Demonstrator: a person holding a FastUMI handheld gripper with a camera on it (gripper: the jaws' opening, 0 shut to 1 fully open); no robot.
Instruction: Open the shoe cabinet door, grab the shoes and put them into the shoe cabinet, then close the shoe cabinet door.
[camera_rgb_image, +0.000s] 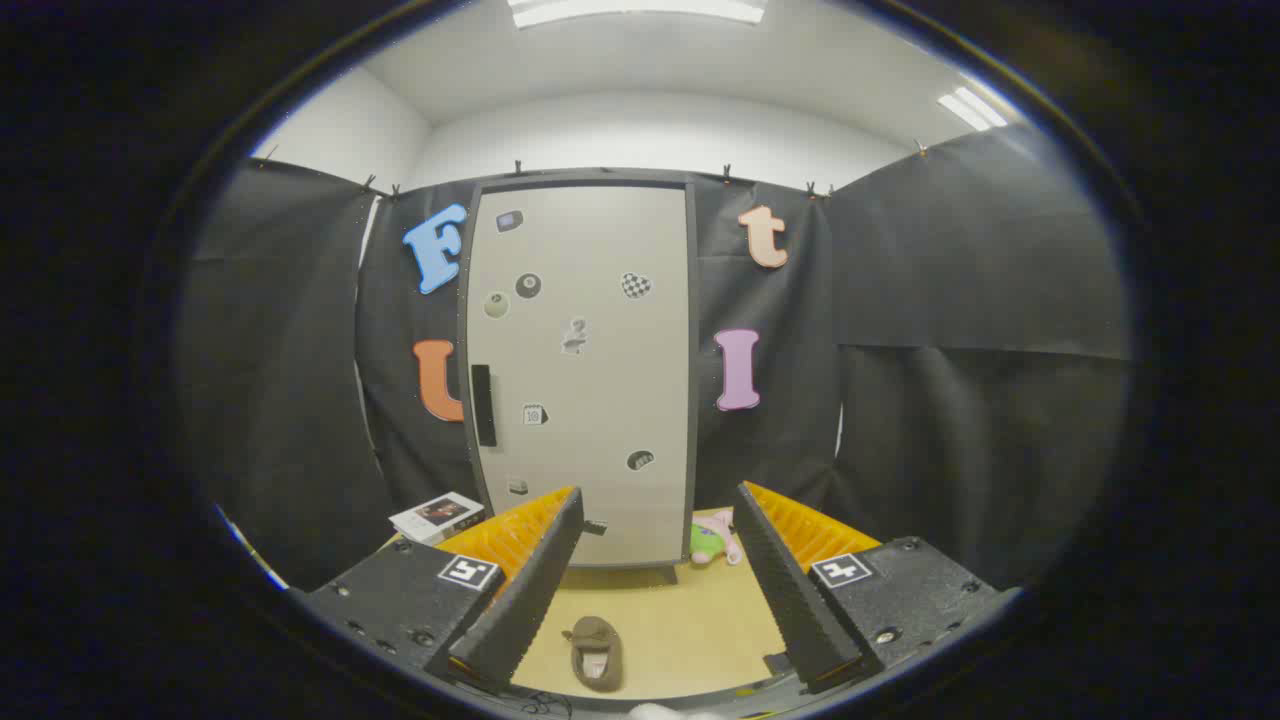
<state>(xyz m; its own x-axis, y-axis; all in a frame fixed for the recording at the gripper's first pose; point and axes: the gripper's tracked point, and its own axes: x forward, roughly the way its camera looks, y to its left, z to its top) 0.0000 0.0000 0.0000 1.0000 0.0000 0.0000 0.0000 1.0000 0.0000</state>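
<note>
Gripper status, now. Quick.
Gripper: open, holding nothing; fingers spread wide, with the brown shoe lying on the floor between them and the closed cabinet door beyond.

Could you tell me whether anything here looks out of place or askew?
Mostly tidy. The cabinet door is shut. One slipper lies alone on the floor between the open tongs, and a plush toy sits by the cabinet's base, an odd neighbour.

A lab booth: black cloth walls (950, 300) clipped up beneath ceiling lights (640, 10).
</note>
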